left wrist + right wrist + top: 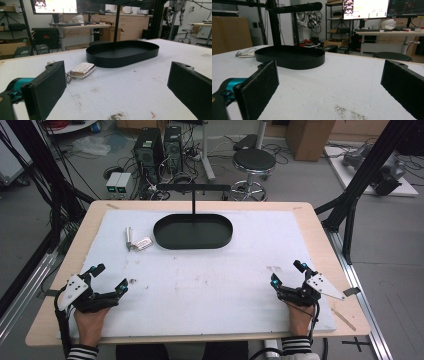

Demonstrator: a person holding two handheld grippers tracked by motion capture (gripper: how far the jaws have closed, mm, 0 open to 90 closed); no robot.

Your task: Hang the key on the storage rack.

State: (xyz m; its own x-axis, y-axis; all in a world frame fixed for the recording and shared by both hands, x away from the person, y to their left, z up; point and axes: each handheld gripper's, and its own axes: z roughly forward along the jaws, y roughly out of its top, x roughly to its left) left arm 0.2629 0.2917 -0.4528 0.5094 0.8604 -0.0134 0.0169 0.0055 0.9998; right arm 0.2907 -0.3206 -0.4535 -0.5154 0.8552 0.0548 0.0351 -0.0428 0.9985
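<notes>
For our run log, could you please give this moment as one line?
left gripper: open, idle | right gripper: open, idle | silver key fob: on white mat, left of black oval tray | tray: empty

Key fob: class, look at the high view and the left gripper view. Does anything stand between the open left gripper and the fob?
Nothing visible does. Bare white mat lies between the left gripper and the key fob. The black tray sits beside the fob, off that line.
</notes>
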